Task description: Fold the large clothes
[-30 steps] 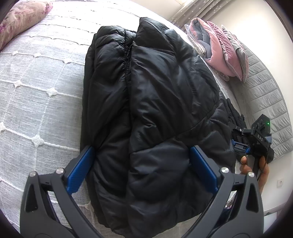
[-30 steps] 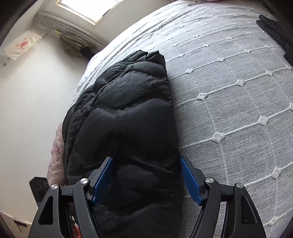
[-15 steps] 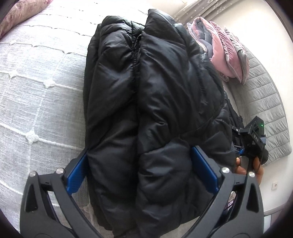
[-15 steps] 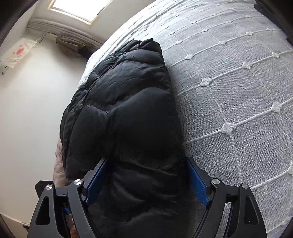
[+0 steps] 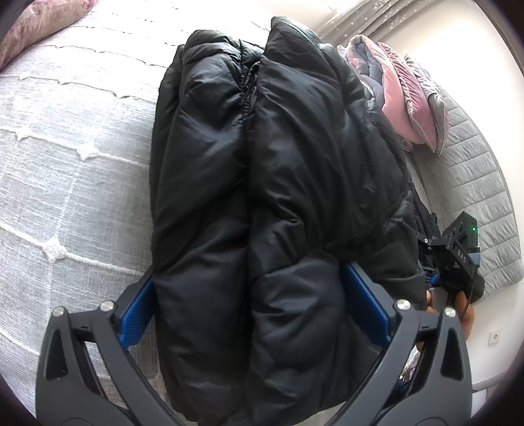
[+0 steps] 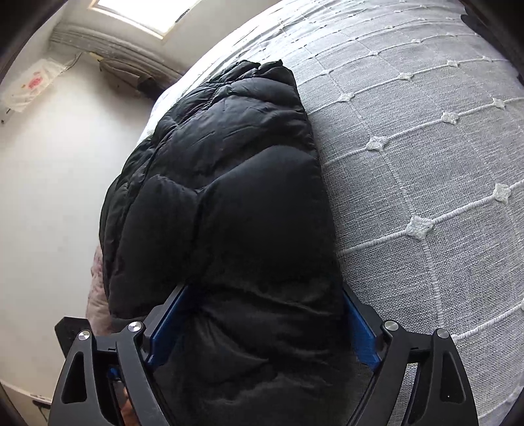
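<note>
A black puffer jacket (image 5: 278,183) lies folded lengthwise on the grey bedspread (image 5: 65,170). My left gripper (image 5: 252,308) is open, and its blue pads straddle the near end of the jacket, which bulges up between them. In the right wrist view the jacket (image 6: 229,203) fills the space between the pads of my open right gripper (image 6: 262,324), which straddles the opposite end. The right gripper's body (image 5: 458,249) also shows at the jacket's right edge in the left wrist view.
Pink and grey cushions (image 5: 402,98) lie against a quilted grey headboard (image 5: 475,183) at the far right. A floral pillow (image 5: 39,26) sits at the top left. A dark garment (image 6: 491,29) lies at the bedspread's far corner. A white wall (image 6: 49,183) borders the bed.
Both grippers have moved forward onto the jacket's ends, so the fabric now bulges up between the open pads. The jacket has bunched and lifted slightly.
</note>
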